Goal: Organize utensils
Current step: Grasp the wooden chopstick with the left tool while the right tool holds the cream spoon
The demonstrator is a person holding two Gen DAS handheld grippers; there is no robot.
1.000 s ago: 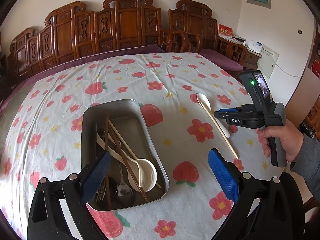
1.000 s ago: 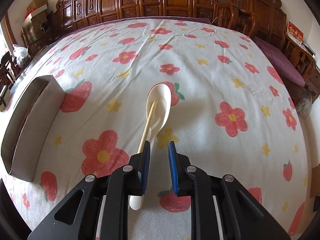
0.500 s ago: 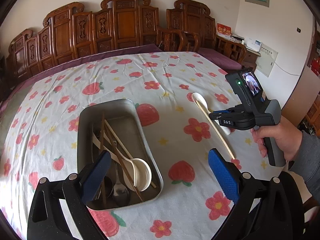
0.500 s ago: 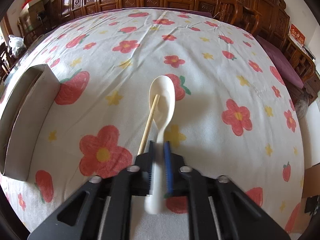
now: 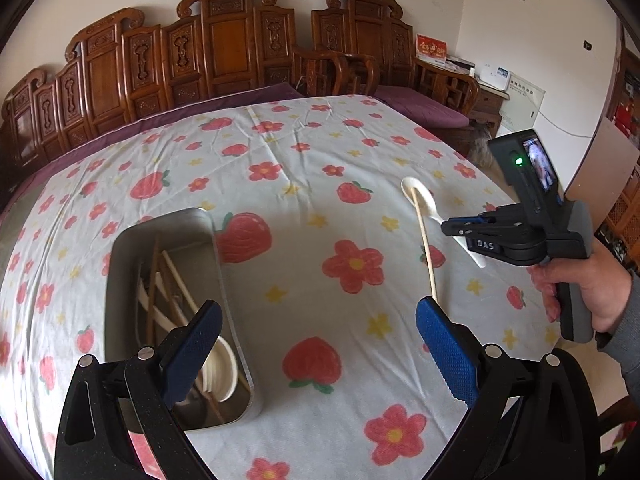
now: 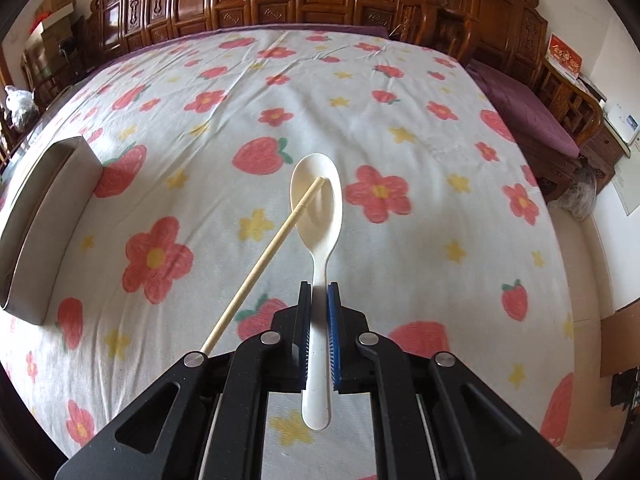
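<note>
My right gripper (image 6: 319, 294) is shut on the handle of a white plastic spoon (image 6: 318, 208), which is lifted a little above the tablecloth. A light wooden chopstick (image 6: 260, 264) rests with its tip in the spoon's bowl and slants down to the left. In the left wrist view the same spoon (image 5: 420, 198) and chopstick (image 5: 426, 252) lie at the right, with the right gripper (image 5: 448, 227) clamped on the handle and a hand around its grip. My left gripper (image 5: 318, 326) stands open and empty above the cloth beside a metal tray (image 5: 218, 264) with several utensils in it.
The table has a white cloth with strawberries and flowers (image 5: 352, 264). Carved wooden chairs (image 5: 224, 48) line the far side. The tray's outer wall (image 6: 36, 216) shows at the left of the right wrist view. The table's right edge drops to the floor (image 6: 600, 264).
My right gripper closed on the spoon handle and raised it, so the chopstick now leans in the bowl. The left gripper drifted right, and the tray slid left in its view.
</note>
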